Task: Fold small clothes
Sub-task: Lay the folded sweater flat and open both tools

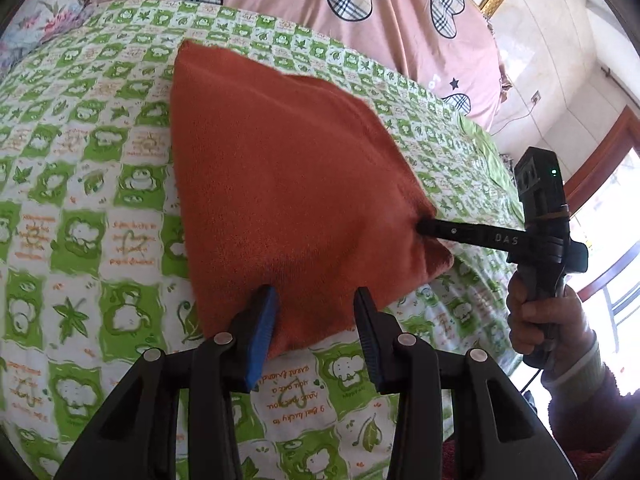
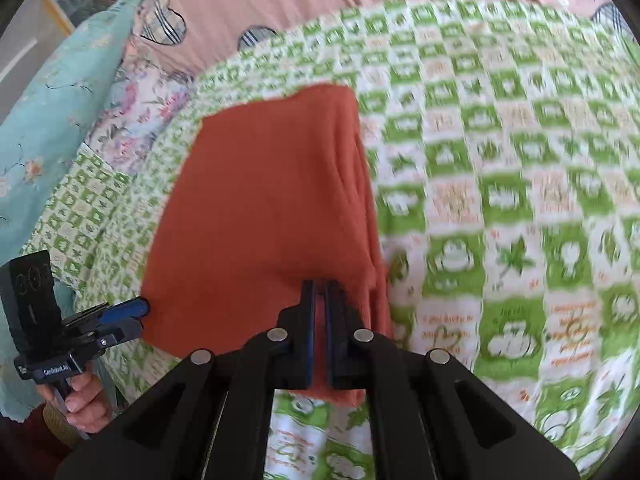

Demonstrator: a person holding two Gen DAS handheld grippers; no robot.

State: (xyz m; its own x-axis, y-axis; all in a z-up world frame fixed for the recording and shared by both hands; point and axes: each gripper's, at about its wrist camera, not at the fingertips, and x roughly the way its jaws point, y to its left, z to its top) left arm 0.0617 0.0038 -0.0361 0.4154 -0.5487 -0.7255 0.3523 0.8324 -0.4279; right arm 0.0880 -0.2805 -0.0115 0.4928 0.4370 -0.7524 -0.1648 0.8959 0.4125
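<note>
An orange knit garment (image 1: 288, 184) lies folded on the green-and-white patterned bed cover (image 1: 80, 200). My left gripper (image 1: 316, 300) is open, its fingers either side of the garment's near edge without pinching it. My right gripper (image 2: 320, 288) is shut on the garment's near edge (image 2: 260, 220), with orange cloth pinched between its pads. The right gripper also shows in the left wrist view (image 1: 424, 226), gripping the garment's right corner. The left gripper also shows in the right wrist view (image 2: 136, 312), at the garment's left corner.
A pink quilt with plaid hearts (image 1: 360, 8) lies along the far side of the bed. A teal floral cloth (image 2: 52, 120) hangs at the left. A wall and window frame (image 1: 600, 160) are at the right. The bed cover (image 2: 520, 200) stretches to the right.
</note>
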